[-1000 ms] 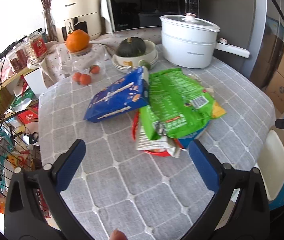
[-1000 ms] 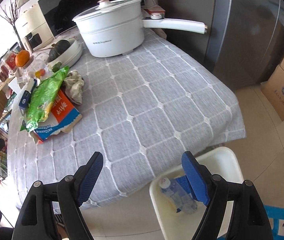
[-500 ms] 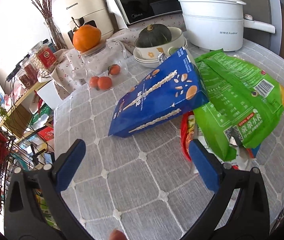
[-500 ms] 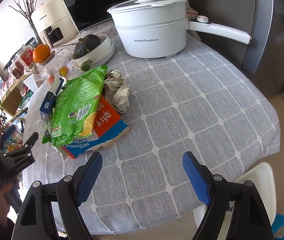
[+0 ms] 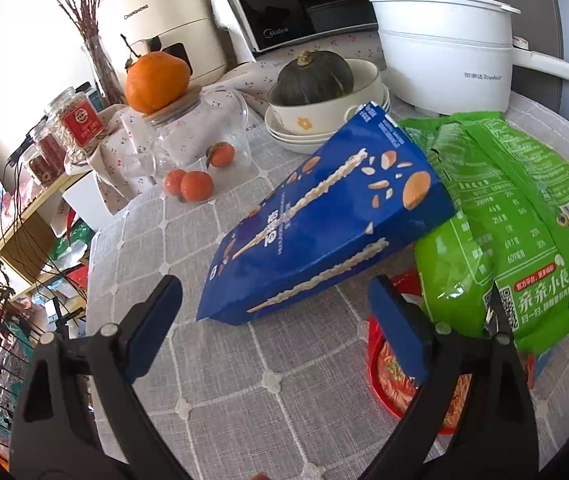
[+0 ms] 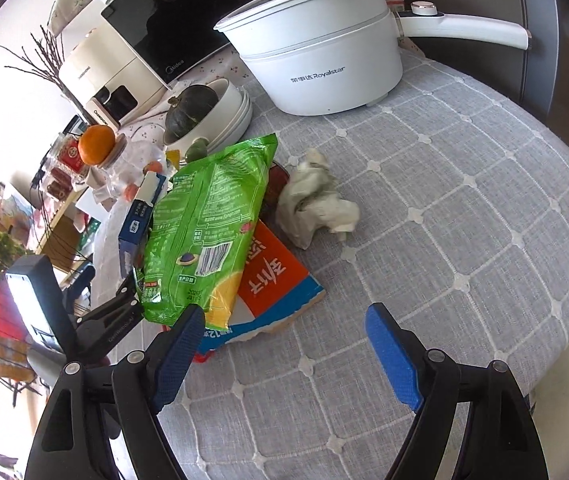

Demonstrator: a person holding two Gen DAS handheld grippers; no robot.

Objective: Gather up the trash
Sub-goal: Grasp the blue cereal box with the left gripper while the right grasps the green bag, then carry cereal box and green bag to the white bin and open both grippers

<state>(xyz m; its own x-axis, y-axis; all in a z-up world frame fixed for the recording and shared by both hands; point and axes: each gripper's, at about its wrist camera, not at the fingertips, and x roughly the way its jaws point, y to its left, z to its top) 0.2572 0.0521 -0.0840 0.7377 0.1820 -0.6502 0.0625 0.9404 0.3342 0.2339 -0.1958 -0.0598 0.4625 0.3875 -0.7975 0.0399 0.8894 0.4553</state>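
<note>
Trash sat heaped on the quilted grey tablecloth [image 6: 464,208]: a glossy blue snack box [image 5: 324,224] leaned on a crinkled green snack bag [image 5: 516,216], over a flat orange carton [image 6: 276,276] and a red wrapper [image 5: 388,376]. A crumpled paper wad [image 6: 316,204] lay beside them. The left gripper [image 5: 274,328] had just been closing slightly, its jaws wide with nothing between them, near the box's lower end. The right gripper [image 6: 284,344] gaped empty.

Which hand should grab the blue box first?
Probably the left. The left gripper is open with the blue box right ahead of it, while the right gripper faces the green bag.
</note>
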